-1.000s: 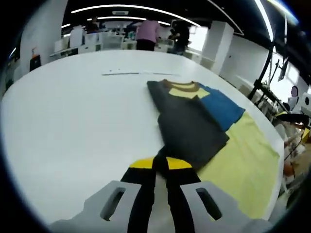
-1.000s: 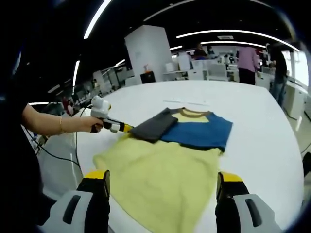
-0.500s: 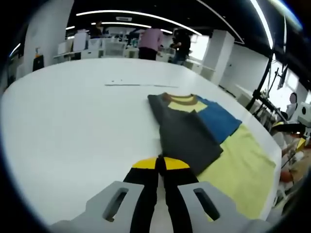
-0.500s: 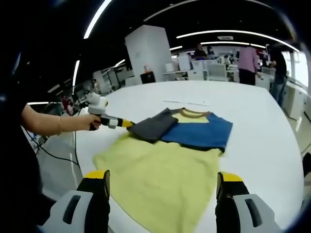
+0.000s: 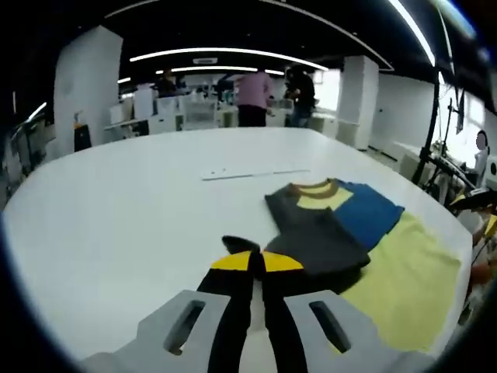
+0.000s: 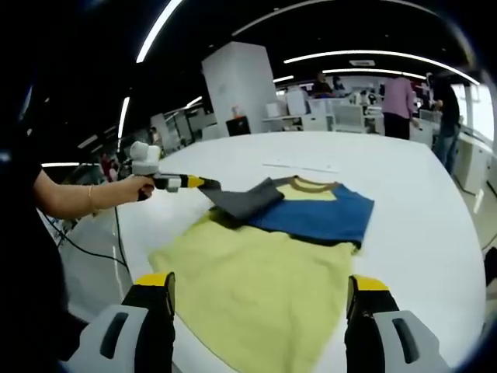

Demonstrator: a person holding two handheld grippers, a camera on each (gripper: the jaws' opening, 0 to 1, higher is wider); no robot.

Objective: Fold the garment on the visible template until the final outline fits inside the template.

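A T-shirt with a yellow body (image 6: pixel 256 272), a blue sleeve (image 6: pixel 318 214) and a dark grey sleeve (image 6: pixel 245 200) lies on the white table (image 6: pixel 419 225). In the right gripper view, my left gripper (image 6: pixel 203 183) comes in from the left, shut on the outer corner of the grey sleeve and holding it a little above the table. In the left gripper view, dark cloth (image 5: pixel 233 245) sits pinched at the closed tips of my left gripper (image 5: pixel 255 260); beyond lie the grey sleeve (image 5: pixel 318 241), blue sleeve (image 5: pixel 369 217) and yellow body (image 5: pixel 404 272). My right gripper (image 6: pixel 260 291) stands open over the yellow hem, holding nothing.
A thin pale strip (image 5: pixel 252 173) lies on the table beyond the collar. A person's hand (image 6: pixel 116 193) holds the left gripper. Bare table top (image 5: pixel 116 210) spreads left of the shirt. People and desks stand far behind. The table edge runs near the yellow hem.
My left gripper has risen and drawn outward with the grey sleeve corner, lifting that edge off the yellow body. The right gripper has stayed in place, open.
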